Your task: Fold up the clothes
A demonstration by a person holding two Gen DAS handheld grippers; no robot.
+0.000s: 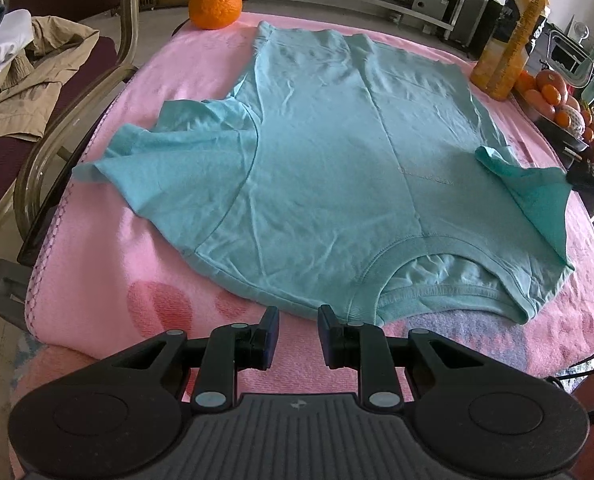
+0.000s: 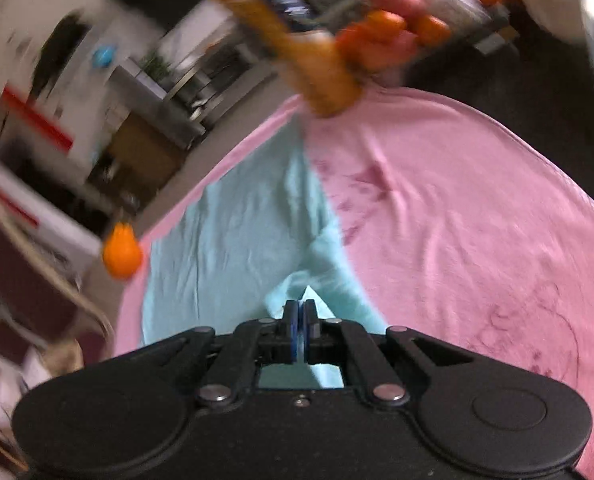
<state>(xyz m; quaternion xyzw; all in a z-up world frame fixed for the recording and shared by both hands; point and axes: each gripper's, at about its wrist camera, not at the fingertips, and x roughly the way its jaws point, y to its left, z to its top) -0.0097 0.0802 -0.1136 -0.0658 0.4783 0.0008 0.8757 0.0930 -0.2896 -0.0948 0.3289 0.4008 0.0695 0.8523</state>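
Your left gripper (image 1: 298,330) hangs over the near edge of the table, its two fingers parted with a clear gap and nothing between them. Just beyond the fingertips lies the neck of a teal T-shirt (image 1: 317,168), collar toward you, hem toward the far edge.

The shirt rests flat on a pink blanket (image 1: 109,288) that covers the table. One sleeve (image 1: 177,148) spreads out toward the left edge. The other sleeve (image 1: 537,196) is turned up and folded inward near the right edge (its darker inside shows).

Your right gripper (image 2: 299,308) has its fingers pressed together on a pinch of that teal fabric (image 2: 233,240), which peaks up just past the fingertips. This view is tilted and motion-blurred, so you cannot tell from it which part of the shirt is pinched. Bare pink blanket (image 2: 457,216) fills the right of that view.

At the far left corner of the table sits an orange (image 1: 216,4), on the blanket and apart from the shirt. At the far right corner stands a bottle of orange drink (image 1: 511,36), upright, beside the shirt's hem. Just right of the bottle is a bowl of mixed fruit (image 1: 561,108).

Off the left edge stands a chair (image 1: 77,92) with a tan garment (image 1: 29,76) heaped on it.
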